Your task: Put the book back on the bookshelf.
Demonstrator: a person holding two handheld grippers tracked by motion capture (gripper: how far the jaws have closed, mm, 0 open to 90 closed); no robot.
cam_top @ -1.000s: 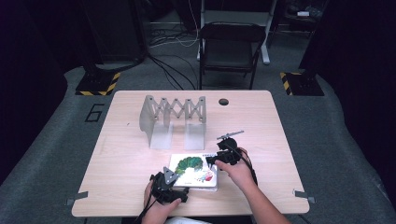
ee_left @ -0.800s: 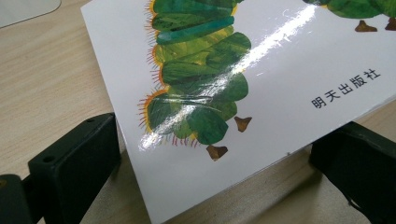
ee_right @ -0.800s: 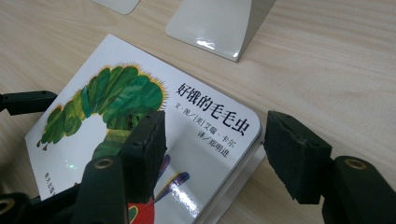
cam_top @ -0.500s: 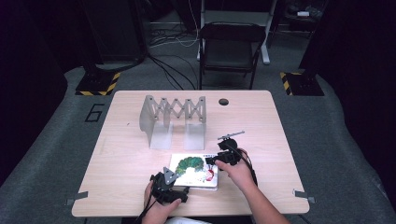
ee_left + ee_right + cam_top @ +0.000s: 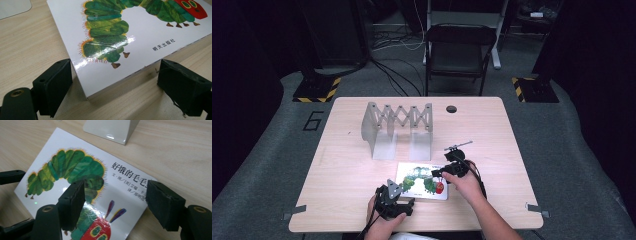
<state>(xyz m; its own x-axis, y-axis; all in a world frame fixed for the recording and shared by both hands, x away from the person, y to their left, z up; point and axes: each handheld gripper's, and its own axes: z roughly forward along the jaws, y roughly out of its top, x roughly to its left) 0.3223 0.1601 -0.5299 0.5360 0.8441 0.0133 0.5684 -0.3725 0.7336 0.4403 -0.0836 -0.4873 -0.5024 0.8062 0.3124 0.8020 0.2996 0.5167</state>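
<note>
1. Your left gripper (image 5: pixel 113 82) has been closing; its jaws stand apart astride the book's (image 5: pixel 422 180) near corner, not touching.
2. Your right gripper (image 5: pixel 115 202) hangs spread over the cover.
3. Both gripper views crop the book's edges.

Your left black plastic tongs (image 5: pixel 406 204) carry a grey three-cornered plate on top; brass-coloured screw inserts sit at the base of each blocky jaw. Your right black tongs (image 5: pixel 438 173) trail a dark cable along your bare forearm.

book (image 5: pixel 422 180) flat on table (image 5: pixel 342 200) | rack (image 5: pixel 398 127) behind it (well apart) | left gripper (image 5: pixel 398 196) at near corner
</note>
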